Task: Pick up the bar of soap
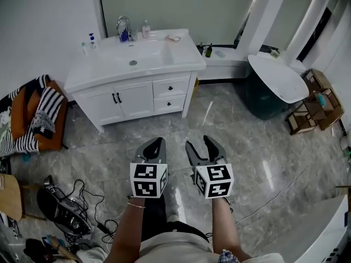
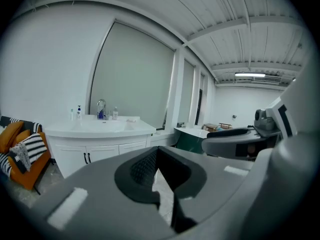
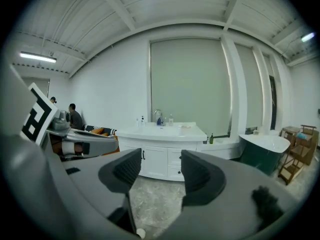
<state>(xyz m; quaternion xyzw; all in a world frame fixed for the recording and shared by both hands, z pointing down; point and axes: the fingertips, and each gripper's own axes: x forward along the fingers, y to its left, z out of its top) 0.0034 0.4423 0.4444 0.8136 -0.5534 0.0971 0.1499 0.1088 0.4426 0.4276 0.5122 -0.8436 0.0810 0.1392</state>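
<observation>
The bar of soap (image 1: pixel 173 38) lies on the white vanity table (image 1: pixel 185 52), at about 2 o'clock from the basin (image 1: pixel 131 56) and at 3 o'clock from the faucet (image 1: pixel 125 29). It is close to the table's back right corner. In the head view it sits near 12 o'clock from both grippers, well apart from them, with a stretch of glossy marble floor (image 1: pixel 230 119) between.

The left gripper (image 1: pixel 156 142) has its jaws drawn together at the tips, with nothing between them. The right gripper (image 1: pixel 201 143) stands wide, also empty. Its own view looks through the gap at the cabinet front and the floor. Both hover above the floor, so the approach is not yet finished and the pickup itself has not begun.

The main risk lies in the soap itself. It looks small, low and probably slick, so jaws that close too high or off-centre could squirt it sideways. From there it could slide into the basin or off the table's right edge toward the bathtub (image 1: pixel 277 78). Coming in too flat could shove it against the back wall rather than straddle it. The left gripper, as it stands, cannot steady anything unless it is opened. Swinging it near the faucet could also knock the bottle (image 1: pixel 146 28) just beside it at 3 o'clock.
</observation>
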